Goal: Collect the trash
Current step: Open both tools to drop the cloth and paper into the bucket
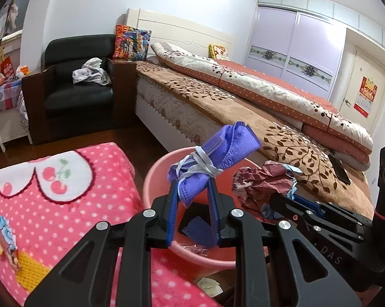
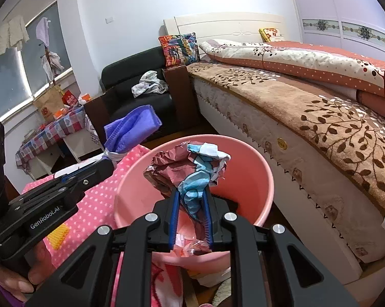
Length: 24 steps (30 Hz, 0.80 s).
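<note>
Item one: my left claw (image 1: 192,192), clamped on a purple face mask (image 1: 213,158) rolled up and bound with its own white ear loops (image 1: 200,167). The bundle stands up out of the blue pads, held above the near rim of the pink plastic basin (image 1: 154,176).

Item two: my right claw (image 2: 191,199), closed on a crumpled paper wrapper (image 2: 182,168), maroon with light blue and white print. The wad sits above the mouth of the same basin (image 2: 253,176), within its rim as seen from the right wrist.

Item three: basin contents. Scraps of clear and reddish wrapping (image 2: 192,249) lie at the bottom.

Item four: surroundings. Pink polka-dot blanket with a cherry patch (image 1: 52,179) just beside the basin on the left. Bed with brown leaf-pattern cover (image 2: 320,107) on the right, a folded quilt (image 1: 256,81) on top. Black armchair (image 1: 77,89) beyond, a pale garment (image 1: 91,73) lying on its seat.
</note>
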{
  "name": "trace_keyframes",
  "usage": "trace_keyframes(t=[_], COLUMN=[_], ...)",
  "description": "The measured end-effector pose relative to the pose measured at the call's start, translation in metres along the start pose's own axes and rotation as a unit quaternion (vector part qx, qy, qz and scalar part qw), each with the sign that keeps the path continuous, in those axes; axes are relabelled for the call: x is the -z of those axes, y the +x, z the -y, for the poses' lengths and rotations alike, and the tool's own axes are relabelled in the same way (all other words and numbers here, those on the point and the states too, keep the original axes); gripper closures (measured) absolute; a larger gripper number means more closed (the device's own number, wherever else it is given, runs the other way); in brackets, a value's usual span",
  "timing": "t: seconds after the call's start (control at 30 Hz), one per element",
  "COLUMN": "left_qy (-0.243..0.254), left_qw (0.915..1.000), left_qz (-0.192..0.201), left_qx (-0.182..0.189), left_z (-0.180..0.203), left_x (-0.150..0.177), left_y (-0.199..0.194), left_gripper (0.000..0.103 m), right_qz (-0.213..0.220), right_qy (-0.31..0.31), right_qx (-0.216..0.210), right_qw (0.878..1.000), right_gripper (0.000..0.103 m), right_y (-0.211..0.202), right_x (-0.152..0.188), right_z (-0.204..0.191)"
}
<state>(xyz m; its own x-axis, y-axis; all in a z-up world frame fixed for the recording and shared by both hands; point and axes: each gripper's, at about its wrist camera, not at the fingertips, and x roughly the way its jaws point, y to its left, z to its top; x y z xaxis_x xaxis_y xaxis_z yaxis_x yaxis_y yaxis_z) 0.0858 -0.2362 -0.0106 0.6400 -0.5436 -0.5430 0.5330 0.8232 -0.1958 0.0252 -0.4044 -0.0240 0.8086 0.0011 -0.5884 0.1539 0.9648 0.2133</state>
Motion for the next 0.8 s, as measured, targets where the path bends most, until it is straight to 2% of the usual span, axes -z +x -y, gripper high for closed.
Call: trace_keyframes(t=[0.8], left_qy=[0.008], left_qw=[0.9996], left_qz=[-0.027], left_qx=[0.0], left_z=[0.012], left_x=[0.004], left_y=[0.03], left_gripper=[0.081], right_qz=[-0.023], right_qy=[-0.016], right_qx=[0.032], right_qw=[0.999], right_gripper=[0.085], right_y=[0.022], right_x=[0.005], right_z=[0.004])
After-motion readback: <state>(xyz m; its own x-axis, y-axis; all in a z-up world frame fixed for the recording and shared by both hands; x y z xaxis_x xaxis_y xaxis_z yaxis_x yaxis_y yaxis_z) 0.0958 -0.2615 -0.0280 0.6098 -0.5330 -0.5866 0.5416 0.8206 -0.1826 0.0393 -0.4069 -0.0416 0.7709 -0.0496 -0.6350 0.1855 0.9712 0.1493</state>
